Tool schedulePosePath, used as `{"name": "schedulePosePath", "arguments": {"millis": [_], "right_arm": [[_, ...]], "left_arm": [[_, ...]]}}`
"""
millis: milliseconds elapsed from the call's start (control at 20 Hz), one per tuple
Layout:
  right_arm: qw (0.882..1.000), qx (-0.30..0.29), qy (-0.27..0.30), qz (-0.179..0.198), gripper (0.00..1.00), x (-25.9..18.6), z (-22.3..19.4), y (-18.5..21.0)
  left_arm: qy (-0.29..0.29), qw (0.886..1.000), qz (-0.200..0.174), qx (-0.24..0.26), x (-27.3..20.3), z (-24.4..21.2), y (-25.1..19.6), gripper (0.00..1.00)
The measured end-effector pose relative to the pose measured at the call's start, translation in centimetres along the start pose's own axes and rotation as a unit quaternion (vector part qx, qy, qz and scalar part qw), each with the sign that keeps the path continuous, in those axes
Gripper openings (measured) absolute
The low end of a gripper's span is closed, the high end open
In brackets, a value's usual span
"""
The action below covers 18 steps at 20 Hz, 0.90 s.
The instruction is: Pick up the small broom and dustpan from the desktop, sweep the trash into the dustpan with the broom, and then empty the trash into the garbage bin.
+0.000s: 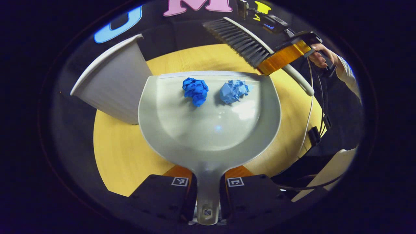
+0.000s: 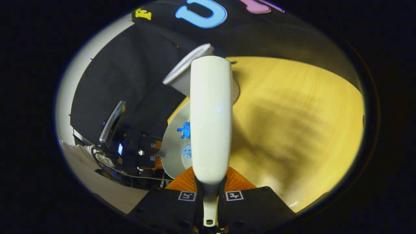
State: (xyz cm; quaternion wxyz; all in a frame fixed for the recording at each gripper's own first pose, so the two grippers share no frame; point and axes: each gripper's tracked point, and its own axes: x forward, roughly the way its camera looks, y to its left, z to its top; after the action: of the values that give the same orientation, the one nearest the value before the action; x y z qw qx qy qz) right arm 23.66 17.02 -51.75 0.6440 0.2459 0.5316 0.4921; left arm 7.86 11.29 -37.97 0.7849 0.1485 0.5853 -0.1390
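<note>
Grey plastic handle of the dustpan (image 1: 208,126) sits pinched between the left gripper (image 1: 207,188) fingers, which press on it from both sides; the pan spreads forward from them, held above the yellow wooden surface (image 1: 123,156). Two crumpled blue paper balls (image 1: 196,91) (image 1: 233,91) lie side by side in the pan near its front lip, apart from each other. Just left of the pan stands the white garbage bin (image 1: 113,81), appearing tilted, its inside not visible. Left gripper view also shows the broom (image 1: 240,42) bristles hanging above the pan's far right corner, with a hand (image 1: 320,55) holding the other gripper. In the right gripper view, the right gripper (image 2: 209,195) fingers are clamped on the broom's narrow handle end, the white back of the broom (image 2: 211,117) running straight forward and hiding its bristles; behind it the dustpan (image 2: 174,149), both blue balls (image 2: 185,130) and the bin (image 2: 185,71) show to the left.
</note>
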Motion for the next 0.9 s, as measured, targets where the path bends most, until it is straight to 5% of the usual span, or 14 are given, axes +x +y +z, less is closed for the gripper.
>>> {"name": "schedulePosePath", "arguments": {"millis": [200,350,500,700,900], "right_arm": [[0.993,-0.003,-0.119,0.021,0.18,-3.6,-0.1,0.0],[0.982,0.008,-0.191,-0.002,0.18,-5.8,-1.9,-1.5],[0.970,0.011,-0.214,-0.119,0.18,-6.7,-4.4,-7.1],[0.934,-0.001,-0.161,-0.319,0.18,-6.8,-10.4,-15.9],[0.928,0.036,-0.189,-0.319,0.18,-6.4,-11.2,-15.8]], "left_arm": [[-0.085,0.996,0.021,-0.035,-4.8,3.3,1.2,0.27],[-0.135,0.988,0.053,-0.048,-8.7,5.6,2.9,0.27],[-0.155,0.982,0.104,-0.031,-12.3,8.2,7.4,0.27],[-0.141,0.966,0.213,0.031,-15.5,12.7,15.8,0.27],[-0.094,0.954,0.275,0.069,-15.4,15.3,22.2,0.27]]}}
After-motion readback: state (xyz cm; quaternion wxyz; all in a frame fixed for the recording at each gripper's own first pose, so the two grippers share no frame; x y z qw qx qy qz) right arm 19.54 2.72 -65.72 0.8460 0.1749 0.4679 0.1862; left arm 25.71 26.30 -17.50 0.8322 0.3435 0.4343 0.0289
